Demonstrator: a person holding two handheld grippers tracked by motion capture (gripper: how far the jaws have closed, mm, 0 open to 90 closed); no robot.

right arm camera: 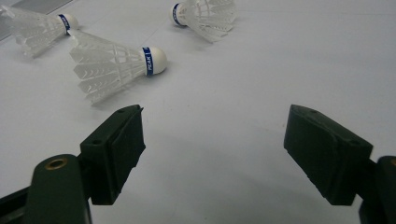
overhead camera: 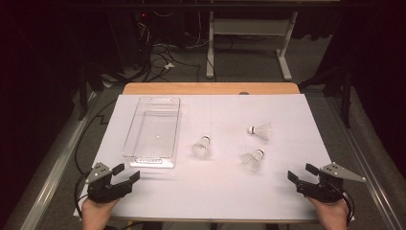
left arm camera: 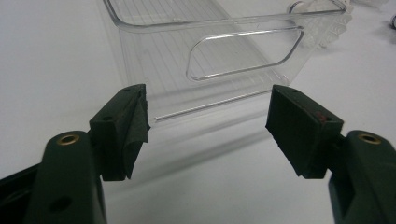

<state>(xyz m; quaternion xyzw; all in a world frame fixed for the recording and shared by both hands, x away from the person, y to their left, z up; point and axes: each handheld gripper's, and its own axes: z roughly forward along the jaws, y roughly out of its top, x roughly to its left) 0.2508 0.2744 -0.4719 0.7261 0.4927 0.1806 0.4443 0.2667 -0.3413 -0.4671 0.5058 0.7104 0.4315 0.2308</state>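
Clear plastic tray (overhead camera: 152, 132), long axis away from person.

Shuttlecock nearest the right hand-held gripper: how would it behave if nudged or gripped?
The shuttlecock lies on its side with a rounded cork tip, so a nudge would likely swing it around rather than slide it. Its open white skirt looks light and probably crushable; gripping the cork seems safer.

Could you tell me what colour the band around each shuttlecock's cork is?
Blue, on the white feathered shuttlecock; clearest in the right gripper view.
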